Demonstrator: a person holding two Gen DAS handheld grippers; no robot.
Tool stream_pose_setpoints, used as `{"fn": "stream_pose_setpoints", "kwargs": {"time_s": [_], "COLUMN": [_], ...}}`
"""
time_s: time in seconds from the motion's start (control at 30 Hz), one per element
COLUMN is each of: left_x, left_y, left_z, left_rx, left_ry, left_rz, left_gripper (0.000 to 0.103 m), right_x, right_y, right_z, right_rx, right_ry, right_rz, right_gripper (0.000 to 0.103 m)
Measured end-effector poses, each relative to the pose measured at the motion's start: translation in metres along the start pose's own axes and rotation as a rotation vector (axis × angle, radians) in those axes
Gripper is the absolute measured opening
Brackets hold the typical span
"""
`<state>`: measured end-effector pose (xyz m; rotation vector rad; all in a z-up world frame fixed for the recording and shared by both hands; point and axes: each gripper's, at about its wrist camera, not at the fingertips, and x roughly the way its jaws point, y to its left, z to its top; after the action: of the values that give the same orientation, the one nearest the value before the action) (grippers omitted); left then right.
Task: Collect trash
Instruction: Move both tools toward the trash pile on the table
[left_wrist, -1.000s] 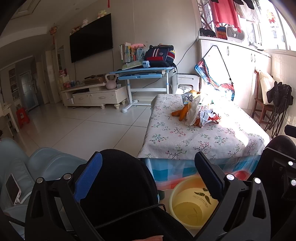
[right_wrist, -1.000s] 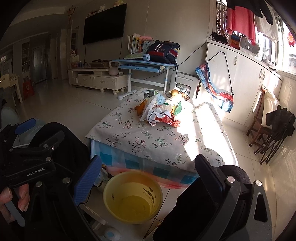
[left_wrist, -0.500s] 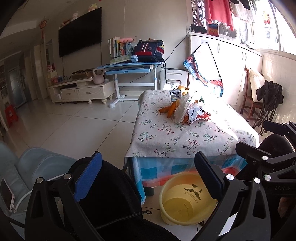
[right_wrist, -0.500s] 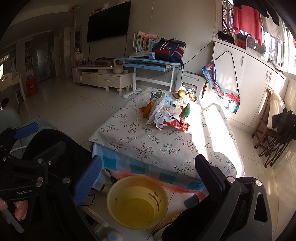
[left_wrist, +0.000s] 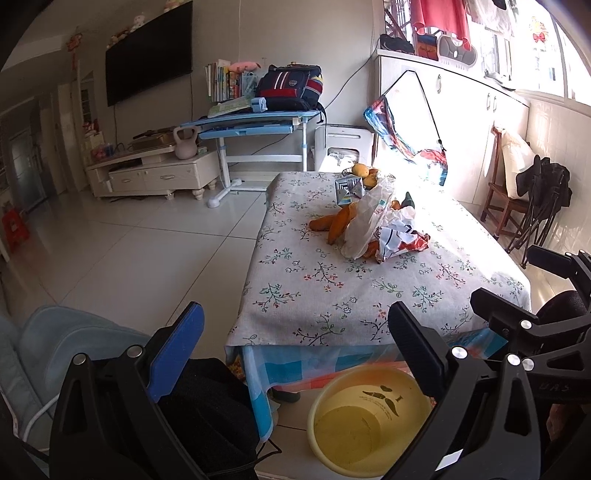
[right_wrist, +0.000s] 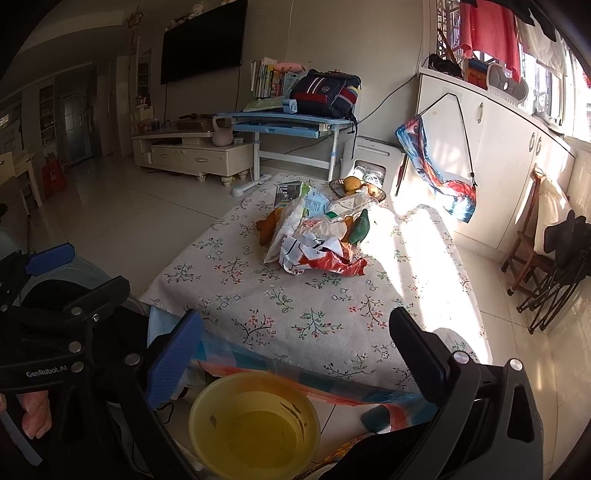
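Both grippers, left gripper (left_wrist: 295, 354) and right gripper (right_wrist: 295, 354), gape empty above the yellow basin (right_wrist: 255, 424); reach past it, probably toward the crumpled wrappers (right_wrist: 317, 251) mid-table (right_wrist: 258, 314).

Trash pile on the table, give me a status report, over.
Left gripper and right gripper open, empty. Trash pile untouched mid-table. Yellow basin on floor below. Path clear.

Both claws (left_wrist: 295, 354) (right_wrist: 295, 354) wide, empty.
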<state>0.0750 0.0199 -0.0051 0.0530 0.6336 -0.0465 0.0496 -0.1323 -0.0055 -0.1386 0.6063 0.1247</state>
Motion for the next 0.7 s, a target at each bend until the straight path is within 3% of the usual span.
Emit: {"fn": "stream_pose_setpoints", "kwargs": {"time_s": [0.43,0.7], "left_x": [0.062,0.106], "left_y": [-0.003,-0.029], "left_z": [0.039,0.067], "left_rx": [-0.043,-0.026], "left_ry": [0.049,0.09], "left_rz": [0.03,-0.026], "left_gripper": [0.097,0.097], "right_x": [0.064,0.098], "right_y": [-0.047,-0.073], "right_z": [0.026,0.036], "right_rx": [0.012,0.069], "right_ry": [0.034,0.072], "right_rz": [0.057,0.079], "right_gripper": [0.097,0.096]}}
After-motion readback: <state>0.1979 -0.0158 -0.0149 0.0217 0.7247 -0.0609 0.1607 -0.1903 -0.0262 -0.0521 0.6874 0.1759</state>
